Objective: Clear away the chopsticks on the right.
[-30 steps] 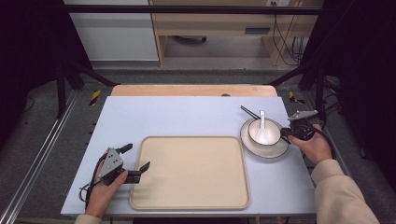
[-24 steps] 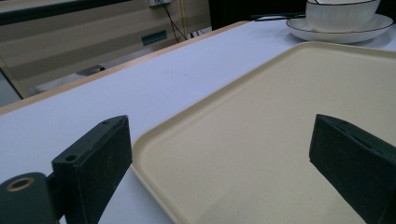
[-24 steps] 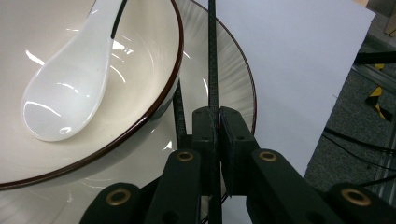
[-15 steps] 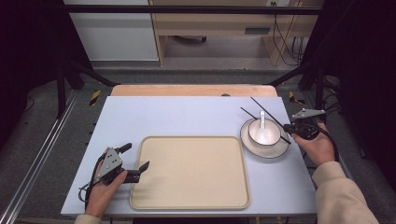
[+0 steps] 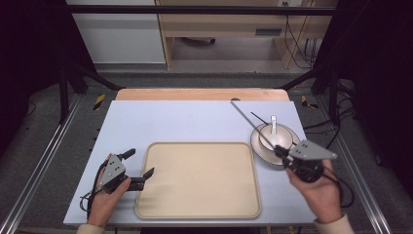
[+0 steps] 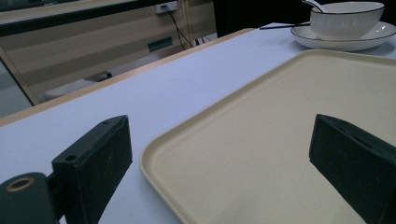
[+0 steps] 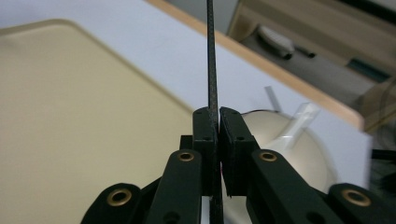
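Note:
My right gripper [image 5: 282,153] is shut on a thin black chopstick [image 5: 242,113], held in the air at the table's right with its tip slanting to the far left. In the right gripper view the chopstick [image 7: 211,56] rises straight up from between the closed pads of that gripper [image 7: 217,116]. Behind it a white bowl [image 5: 278,137] with a white spoon [image 5: 273,126] stands on a saucer [image 5: 258,146]. A second black chopstick [image 5: 258,119] rests across the saucer's far rim. My left gripper [image 5: 139,163] lies open at the left edge of the beige tray [image 5: 195,195], with nothing between its jaws.
The beige tray [image 6: 280,116] lies bare in the middle of the pale blue table [image 5: 185,122]. The bowl [image 6: 345,18] and its saucer [image 6: 345,43] sit just past the tray's far right corner. A wooden strip [image 5: 195,93] borders the table's far edge.
My right hand has come from beside the bowl toward the near edge and risen, lifting one chopstick off the saucer. The left hand has not moved.

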The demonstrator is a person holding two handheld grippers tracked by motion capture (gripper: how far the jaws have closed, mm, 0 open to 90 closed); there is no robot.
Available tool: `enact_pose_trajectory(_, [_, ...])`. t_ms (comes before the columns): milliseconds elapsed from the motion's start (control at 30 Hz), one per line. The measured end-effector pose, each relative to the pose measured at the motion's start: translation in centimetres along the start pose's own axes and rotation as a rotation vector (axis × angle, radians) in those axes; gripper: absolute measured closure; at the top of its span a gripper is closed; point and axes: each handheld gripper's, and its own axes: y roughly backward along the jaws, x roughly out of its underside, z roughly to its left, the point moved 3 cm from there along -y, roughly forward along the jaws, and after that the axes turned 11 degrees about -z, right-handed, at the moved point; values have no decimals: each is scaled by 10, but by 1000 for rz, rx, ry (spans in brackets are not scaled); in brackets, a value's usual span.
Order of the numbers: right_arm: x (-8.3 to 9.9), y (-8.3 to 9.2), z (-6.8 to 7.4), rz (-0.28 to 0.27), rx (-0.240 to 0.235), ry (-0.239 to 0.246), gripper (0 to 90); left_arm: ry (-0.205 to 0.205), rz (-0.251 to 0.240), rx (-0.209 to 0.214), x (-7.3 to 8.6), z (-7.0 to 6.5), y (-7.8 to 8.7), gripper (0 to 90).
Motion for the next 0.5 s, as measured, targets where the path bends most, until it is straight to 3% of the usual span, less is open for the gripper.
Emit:
enact_pose_trajectory(133, [16,-14,50,54,-89,-12,855,7,-6,1,-1,0,0,58])
enact_pose_trajectory(233, [30,-32,74,96,-146,-30,855,2,-9,3,-1,0,1,58])
enact_pose_trajectory(400, [51,-51,99,159,-202,-69,855,7,-10,3,0,1,2,58])
enact_pose_trajectory(500, [56,-55,106,174,-222,-73,855,8,-15,5,-1,1,1,58])
